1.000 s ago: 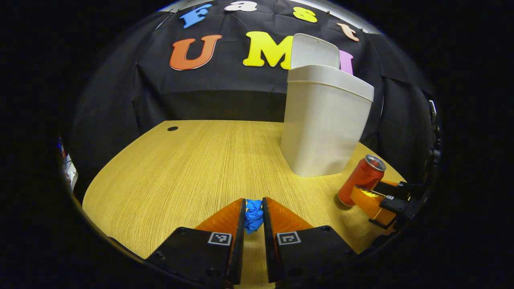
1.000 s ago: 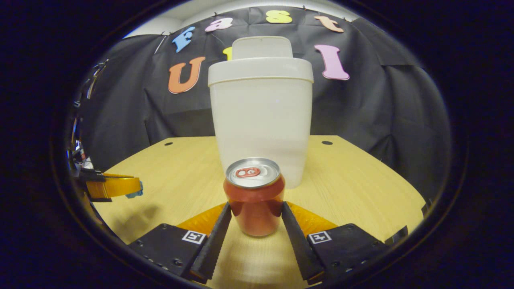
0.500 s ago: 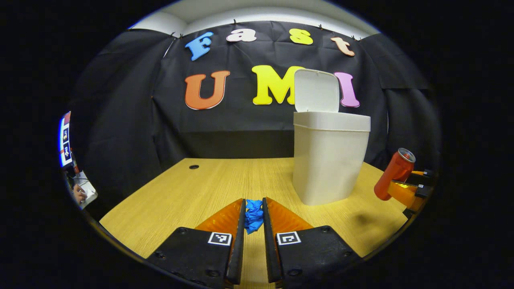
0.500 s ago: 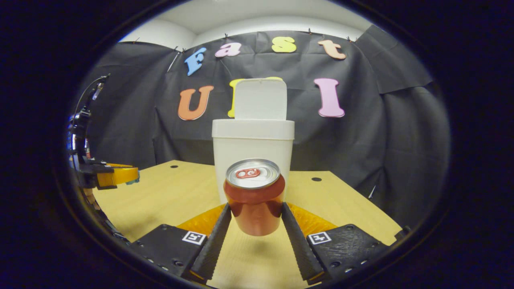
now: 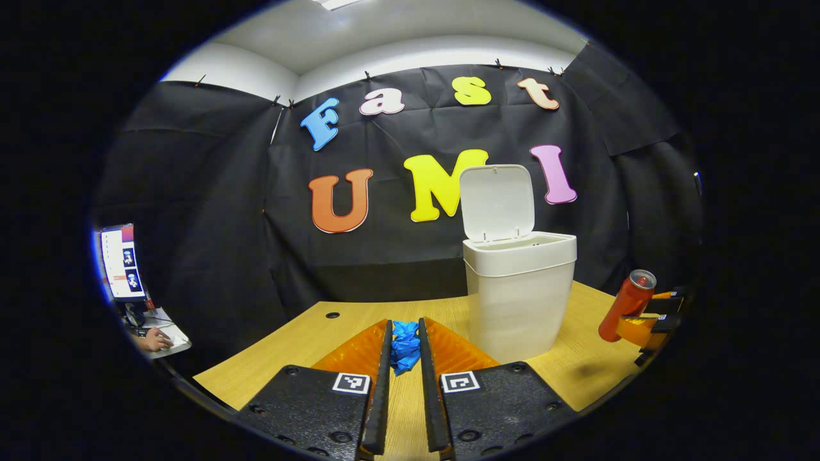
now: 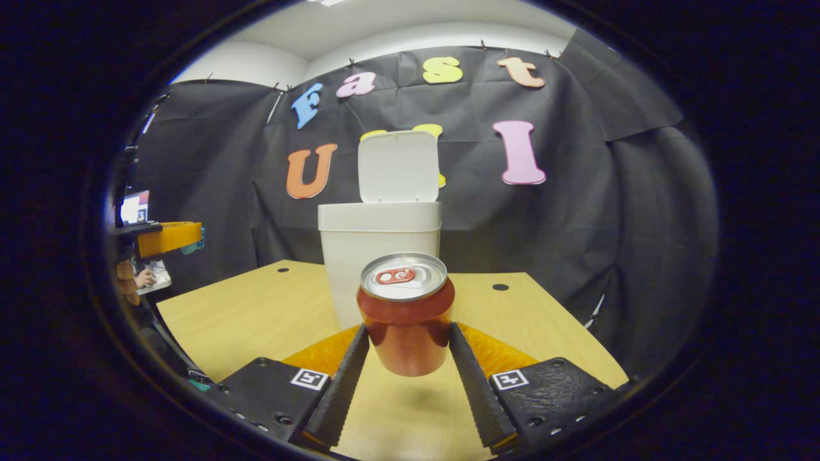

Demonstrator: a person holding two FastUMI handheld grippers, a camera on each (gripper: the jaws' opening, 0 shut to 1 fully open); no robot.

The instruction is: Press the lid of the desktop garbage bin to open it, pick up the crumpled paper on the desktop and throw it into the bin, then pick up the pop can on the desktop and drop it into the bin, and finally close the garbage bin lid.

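Above a wooden desk [image 5: 307,346] in a black-draped booth, the left tool [image 5: 403,349] is clamped on a crumpled blue paper [image 5: 405,346], both fingers pressing its sides and holding it clear of the desktop. In the left gripper view, the white garbage bin [image 5: 519,301] stands on the desk ahead and to the right, its lid [image 5: 496,203] tipped up and back so the mouth is open. Farther right in that view, the right tool [image 5: 644,323] holds a red pop can [image 5: 626,306] tilted in the air beside the bin. In the right gripper view, the right tool [image 6: 405,358] grips the pop can [image 6: 405,314] between its two fingers, the can upright with its silver top and pull tab facing the camera, a soft shadow on the desk [image 6: 243,314] beneath it. The bin [image 6: 379,256] sits directly behind the can, lid [image 6: 397,168] raised. At the far left edge of that view, the left tool [image 6: 173,238] shows with a bit of the blue paper at its tip, and near it a person's hand [image 6: 145,278] rests at a separate workstation beside a lit screen [image 6: 134,208].
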